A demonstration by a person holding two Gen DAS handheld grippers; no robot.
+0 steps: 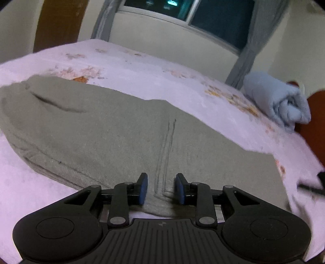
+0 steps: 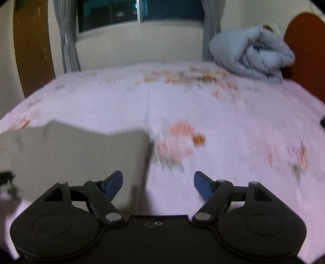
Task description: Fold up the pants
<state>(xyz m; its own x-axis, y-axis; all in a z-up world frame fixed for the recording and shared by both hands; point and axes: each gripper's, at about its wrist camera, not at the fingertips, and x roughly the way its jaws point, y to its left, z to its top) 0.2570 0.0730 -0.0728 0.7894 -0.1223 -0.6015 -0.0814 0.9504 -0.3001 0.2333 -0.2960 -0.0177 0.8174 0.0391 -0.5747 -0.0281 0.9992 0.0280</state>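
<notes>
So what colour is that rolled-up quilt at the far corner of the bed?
The rolled-up padded quilt is pale grey-blue, clearest in the right wrist view.

We see a home bedroom: a bed (image 2: 121, 101) under a pink floral sheet, a rolled blue quilt (image 2: 254, 56) by the headboard (image 2: 304, 40), and a curtained window (image 2: 142, 12) behind

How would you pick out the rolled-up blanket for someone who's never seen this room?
Start at the bed with the pale pink floral sheet under the dark window. Follow it to its far right corner, beside the reddish-brown wooden headboard. The pale blue quilted blanket sits there, rolled into a bulky bundle; unlike the flat grey-green fleece pants lying near the front edge, it is puffy and blue.
</notes>
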